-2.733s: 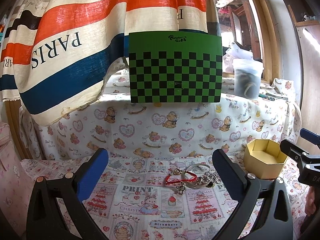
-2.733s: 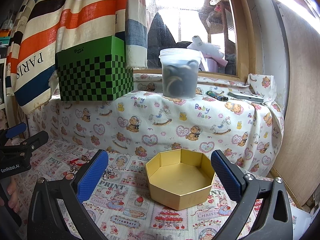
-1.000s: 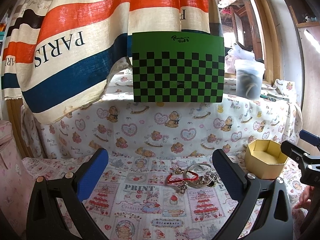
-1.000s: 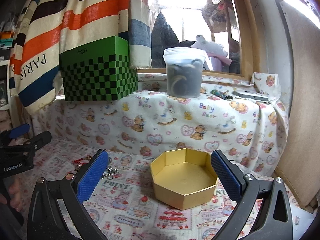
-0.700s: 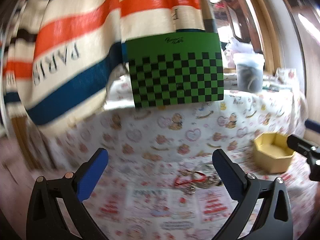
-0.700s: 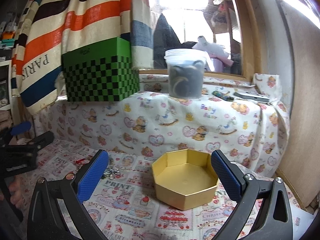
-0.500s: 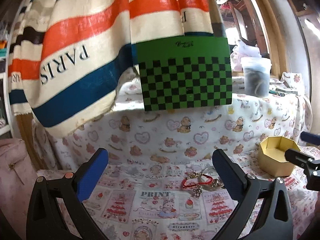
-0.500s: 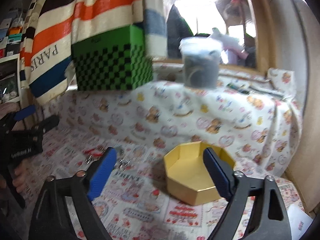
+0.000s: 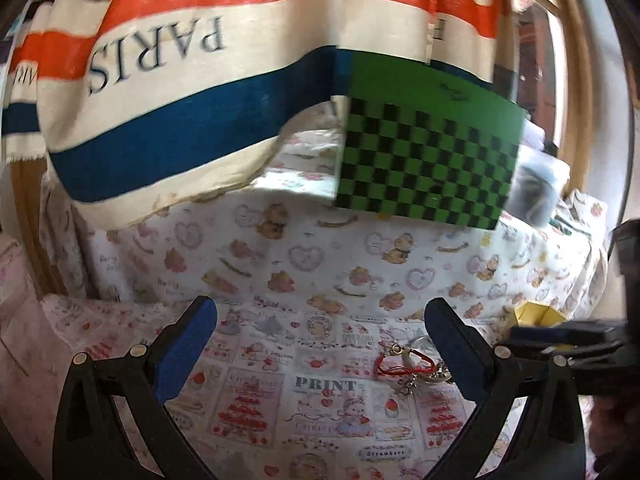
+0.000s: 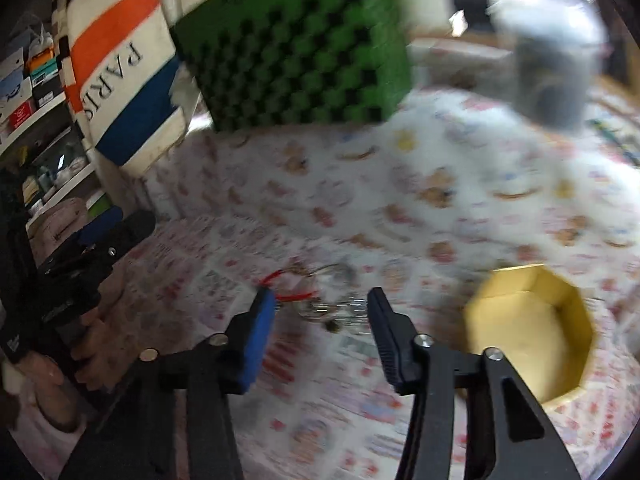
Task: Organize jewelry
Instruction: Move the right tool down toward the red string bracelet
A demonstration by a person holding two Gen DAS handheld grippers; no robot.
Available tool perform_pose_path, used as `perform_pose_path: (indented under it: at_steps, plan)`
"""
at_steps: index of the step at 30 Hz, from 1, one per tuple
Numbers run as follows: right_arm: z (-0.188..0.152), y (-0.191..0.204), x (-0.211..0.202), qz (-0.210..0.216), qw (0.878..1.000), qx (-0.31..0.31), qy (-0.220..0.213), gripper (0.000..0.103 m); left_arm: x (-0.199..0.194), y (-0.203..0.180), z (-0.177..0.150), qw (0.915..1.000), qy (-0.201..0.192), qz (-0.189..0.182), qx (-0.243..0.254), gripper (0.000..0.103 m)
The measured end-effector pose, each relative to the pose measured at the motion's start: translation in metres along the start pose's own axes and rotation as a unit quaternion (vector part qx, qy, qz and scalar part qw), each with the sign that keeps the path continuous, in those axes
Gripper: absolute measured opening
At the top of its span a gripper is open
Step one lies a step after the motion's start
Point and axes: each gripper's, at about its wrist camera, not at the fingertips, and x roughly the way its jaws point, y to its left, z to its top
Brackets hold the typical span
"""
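A small heap of jewelry, a red cord bracelet with silver rings and chains, lies on the printed cloth. In the right wrist view the jewelry sits just beyond the fingertips. My right gripper is open, jaws partly closed in, hovering over the heap; it enters the left wrist view from the right. The yellow hexagonal box stands open and empty to the right, and shows partly hidden in the left wrist view. My left gripper is wide open and empty, left of the heap.
A green checkered box and a lidded plastic tub stand on the raised cloth-covered ledge behind. A striped PARIS cloth hangs at back left. Shelves stand at the far left. The right wrist view is blurred.
My right gripper has swung left from over the yellow box to over the jewelry heap, and its jaws have narrowed. The left gripper has shifted left and tilted; the jewelry lies as before.
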Motion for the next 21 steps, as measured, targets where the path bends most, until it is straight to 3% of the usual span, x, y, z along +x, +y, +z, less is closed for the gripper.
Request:
perform_pose_path:
  at_steps: [5, 11, 21]
  plan:
    - [0.008, 0.009, 0.048, -0.006, 0.999, -0.001, 0.051, 0.04, 0.004, 0.012, 0.004, 0.9997, 0.019, 0.002, -0.018, 0.103]
    - [0.006, 0.019, 0.072, -0.003, 0.997, -0.025, 0.071, 0.04, 0.004, 0.016, 0.008, 0.9996, 0.017, 0.012, -0.021, 0.103]
    - [0.014, 0.01, 0.088, -0.037, 0.996, 0.003, 0.083, 0.04, 0.01, 0.013, 0.003, 0.9995, 0.026, 0.013, -0.013, 0.103]
